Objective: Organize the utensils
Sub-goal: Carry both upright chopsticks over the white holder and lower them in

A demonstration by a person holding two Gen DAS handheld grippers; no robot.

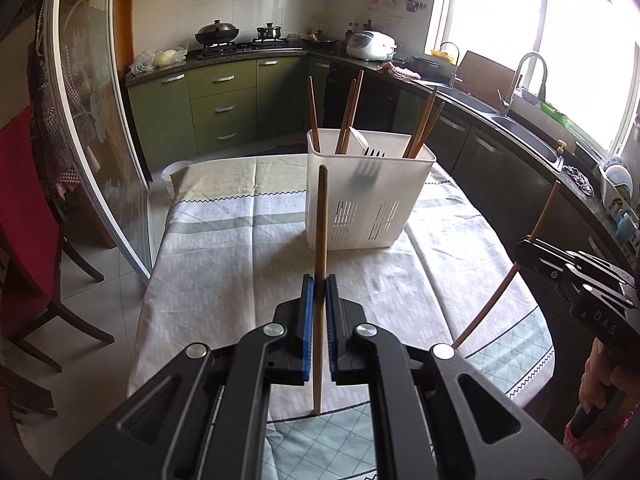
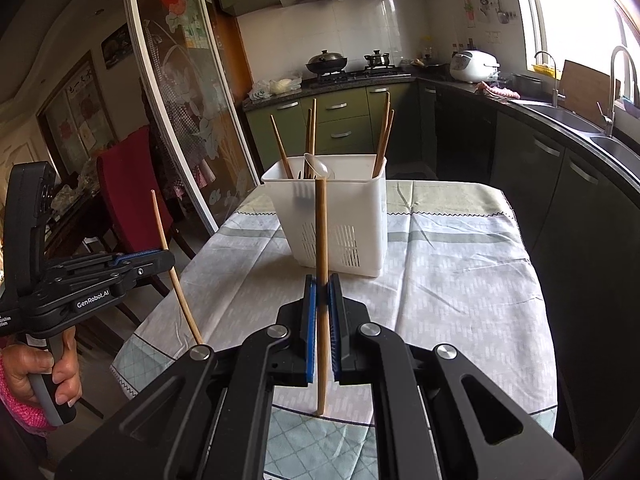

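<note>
Left wrist view, nearest first: the left gripper (image 1: 319,284) is clamped on an upright chopstick (image 1: 321,232), and the right gripper (image 2: 322,286) pinches a second chopstick (image 2: 321,236). Beyond, on the tablecloth (image 1: 224,248), stands the white utensil caddy (image 1: 368,200), already holding chopsticks. Delivery looks next: tips lowered into a compartment.

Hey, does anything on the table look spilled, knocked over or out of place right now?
Nothing stands out. The white caddy stands upright on the tablecloth, utensils inside it; each gripper holds one chopstick.
</note>
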